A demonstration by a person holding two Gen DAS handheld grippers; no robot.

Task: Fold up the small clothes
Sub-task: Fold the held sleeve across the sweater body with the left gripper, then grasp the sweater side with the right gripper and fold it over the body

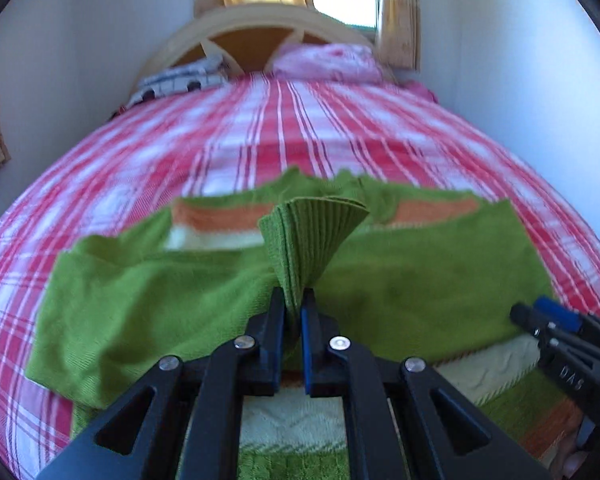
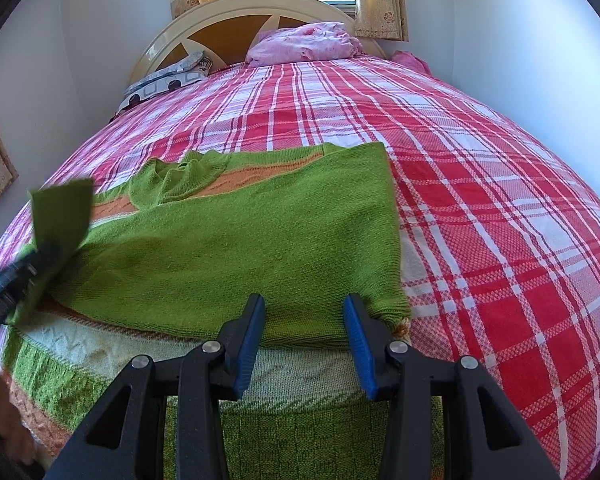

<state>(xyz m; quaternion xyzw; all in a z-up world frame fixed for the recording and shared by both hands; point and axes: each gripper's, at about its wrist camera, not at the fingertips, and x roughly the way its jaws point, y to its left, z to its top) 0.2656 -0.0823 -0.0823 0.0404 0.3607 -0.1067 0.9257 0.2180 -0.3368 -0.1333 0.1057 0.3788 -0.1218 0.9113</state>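
Green sweater (image 2: 236, 240) flat on the plaid bed (image 2: 500, 200), one sleeve already laid across the body. Left claw (image 1: 296, 312) is clamped on the ribbed cuff (image 1: 312, 240) of the other sleeve, lifted over the body; the step in hand is probably the second sleeve fold. Right claw (image 2: 304, 336) hovers partly open and empty over the near edge. Next: lay the cuff flat, release.

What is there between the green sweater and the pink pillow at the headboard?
Only bare checked bedcover lies between the green sweater and the pink pillow; the right wrist view shows it best.
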